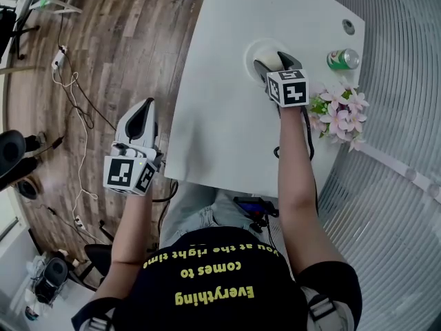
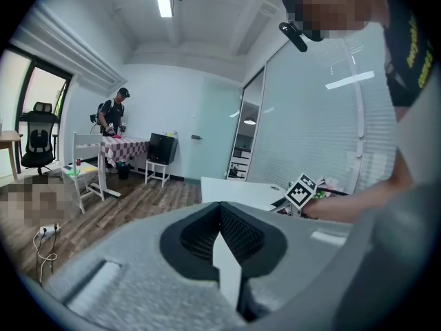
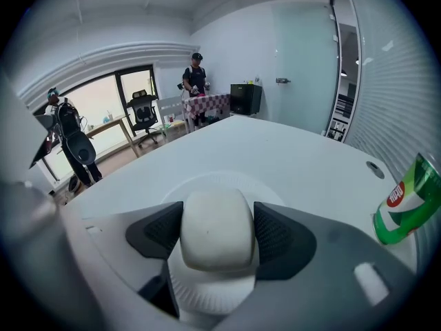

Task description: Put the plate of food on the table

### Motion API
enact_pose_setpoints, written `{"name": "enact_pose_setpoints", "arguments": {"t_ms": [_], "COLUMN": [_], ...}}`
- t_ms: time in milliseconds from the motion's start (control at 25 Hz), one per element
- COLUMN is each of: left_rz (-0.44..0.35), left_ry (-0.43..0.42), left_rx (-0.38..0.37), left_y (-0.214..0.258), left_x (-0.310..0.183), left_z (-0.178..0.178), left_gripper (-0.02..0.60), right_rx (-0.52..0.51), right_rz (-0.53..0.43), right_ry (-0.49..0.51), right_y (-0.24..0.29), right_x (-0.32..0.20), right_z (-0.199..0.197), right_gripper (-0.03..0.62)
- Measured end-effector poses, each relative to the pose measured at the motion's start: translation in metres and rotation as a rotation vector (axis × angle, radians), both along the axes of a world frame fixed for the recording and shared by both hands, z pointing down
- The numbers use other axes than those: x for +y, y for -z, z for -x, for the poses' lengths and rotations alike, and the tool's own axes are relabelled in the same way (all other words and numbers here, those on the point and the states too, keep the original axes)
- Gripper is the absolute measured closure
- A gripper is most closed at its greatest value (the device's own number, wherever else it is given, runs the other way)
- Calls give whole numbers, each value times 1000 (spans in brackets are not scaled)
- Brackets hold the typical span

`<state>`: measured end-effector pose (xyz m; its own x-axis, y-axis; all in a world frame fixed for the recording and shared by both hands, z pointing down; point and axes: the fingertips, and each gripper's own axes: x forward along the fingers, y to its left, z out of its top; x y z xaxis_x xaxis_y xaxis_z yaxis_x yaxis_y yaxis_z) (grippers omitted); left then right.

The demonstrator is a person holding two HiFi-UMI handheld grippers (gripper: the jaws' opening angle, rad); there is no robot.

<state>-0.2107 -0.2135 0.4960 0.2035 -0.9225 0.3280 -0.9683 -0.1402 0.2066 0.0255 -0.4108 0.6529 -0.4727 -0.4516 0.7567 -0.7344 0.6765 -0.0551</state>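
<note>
Plate point(image 1: 253, 49) of white paper, lying flat on the white tabletop point(image 1: 220, 123) toward its far side. Right gripper point(image 1: 271, 62) tilted down over the plate, its fingers gripping both sides of a white bun point(image 3: 217, 236) above the plate's middle; whether the bun touches the plate cannot be told. Left gripper point(image 1: 143, 109) off the tabletop's left edge, over the wooden floor point(image 1: 117, 47), its fingers closed together with nothing between them. Green can point(image 1: 342, 59) on the tabletop to the right of the plate, bearing a red oval logo with white lettering too small to read. Pink flowers point(image 1: 339, 112) near the can. Black T-shirt point(image 1: 207, 281) printed in yellow: "Everything comes to you at the right time".
</note>
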Motion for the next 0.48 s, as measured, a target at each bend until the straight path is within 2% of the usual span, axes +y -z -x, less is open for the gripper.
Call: {"name": "enact_pose_setpoints", "arguments": {"t_ms": [400, 440, 480], "left_rz": [2, 0, -1], "left_ry": [-7, -8, -10], "left_rx": [5, 4, 3], "left_y": [-2, -2, -1], "left_x": [1, 1, 1], "left_z": [-2, -3, -3], "left_gripper": [581, 581, 581], "right_rx": [28, 26, 22], "right_rz": [22, 24, 28], "right_ry": [13, 16, 21], "right_y": [-2, -3, -3], "right_x": [1, 2, 3], "right_z": [2, 2, 3], "right_gripper": [258, 248, 211]}}
